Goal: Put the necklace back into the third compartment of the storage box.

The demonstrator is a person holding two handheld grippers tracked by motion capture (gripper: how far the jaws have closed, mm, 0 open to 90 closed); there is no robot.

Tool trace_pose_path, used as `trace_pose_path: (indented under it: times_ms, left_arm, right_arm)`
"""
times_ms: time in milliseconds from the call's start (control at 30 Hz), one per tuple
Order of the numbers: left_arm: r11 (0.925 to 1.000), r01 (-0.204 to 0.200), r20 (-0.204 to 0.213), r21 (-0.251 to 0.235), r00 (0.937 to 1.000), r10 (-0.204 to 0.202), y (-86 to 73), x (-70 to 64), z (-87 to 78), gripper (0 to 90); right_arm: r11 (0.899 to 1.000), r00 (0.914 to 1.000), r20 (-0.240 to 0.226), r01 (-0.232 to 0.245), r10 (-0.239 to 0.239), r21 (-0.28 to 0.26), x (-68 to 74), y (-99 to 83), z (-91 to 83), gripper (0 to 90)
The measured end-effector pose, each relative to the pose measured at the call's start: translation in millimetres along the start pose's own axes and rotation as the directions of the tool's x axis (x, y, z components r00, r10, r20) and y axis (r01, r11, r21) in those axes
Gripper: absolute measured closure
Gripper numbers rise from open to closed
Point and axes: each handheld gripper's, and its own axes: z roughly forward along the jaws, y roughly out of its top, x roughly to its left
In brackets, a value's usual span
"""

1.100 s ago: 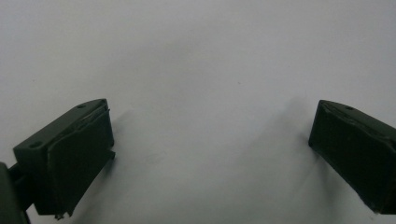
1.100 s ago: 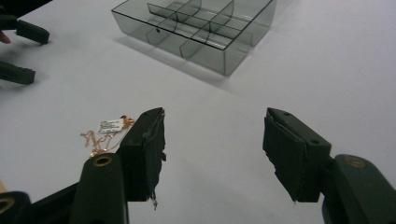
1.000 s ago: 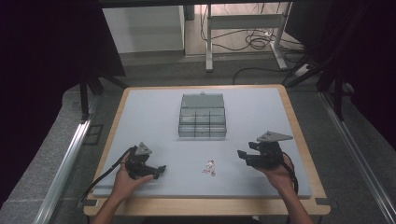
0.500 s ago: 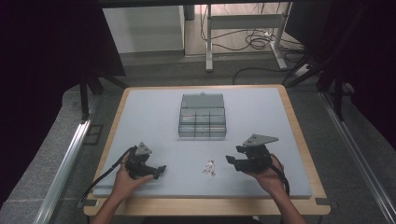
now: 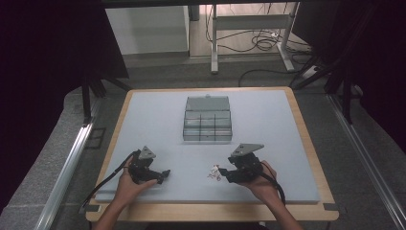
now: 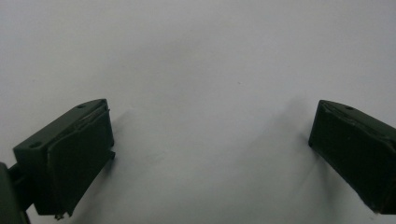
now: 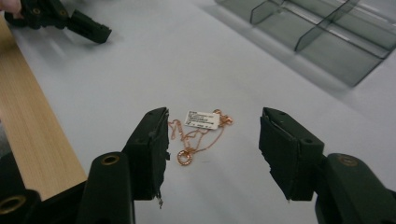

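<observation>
A thin rose-gold necklace (image 7: pixel 198 135) with a ring pendant and a white tag lies on the pale mat; in the high view the necklace (image 5: pixel 213 173) is near the front middle. My right gripper (image 7: pixel 212 142) is open, its jaws low and wide apart on either side of the chain; from above, the right gripper (image 5: pixel 225 173) points left at it. My left gripper (image 5: pixel 164 175) rests at the front left, open, with bare mat between its jaws (image 6: pixel 210 140). A clear grey compartment box (image 5: pixel 207 119) stands open mid-table.
The wooden table edge (image 5: pixel 210 209) runs along the front, close behind both hands. Box dividers (image 7: pixel 327 32) rise beyond the necklace in the right gripper view, and the left gripper (image 7: pixel 60 18) shows at top left there.
My right gripper has moved left and forward toward the necklace and now brackets it. The left gripper has stayed put.
</observation>
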Motion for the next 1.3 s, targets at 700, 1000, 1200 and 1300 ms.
trace_pose_path:
  times_ms: [700, 1000, 1200, 1300]
  left_arm:
    - [1.0, 0.004, 0.0, -0.004, 1.0, -0.004, 0.0, -0.4, 0.4, 0.0]
    - [1.0, 0.004, 0.0, -0.004, 1.0, -0.004, -0.1, -0.4, 0.3, 0.0]
    - [1.0, 0.004, -0.001, -0.005, 1.0, -0.004, -0.1, -0.5, 0.4, 0.0]
    - [1.0, 0.004, -0.002, -0.005, 1.0, -0.004, -0.1, -0.5, 0.4, 0.0]
  right_arm:
    - [0.986, 0.9982, -0.015, 0.059, -0.057, 0.155, 11.7, -1.4, 40.2, 56.7]
    - [0.975, 0.9969, -0.026, 0.079, -0.075, 0.209, 12.9, -4.0, 49.1, 62.3]
    - [0.972, 0.9955, -0.008, 0.094, -0.094, 0.215, 13.1, -4.9, 49.8, 69.5]
    - [0.972, 0.9956, -0.002, 0.092, -0.093, 0.215, 13.0, -5.5, 49.2, 76.2]
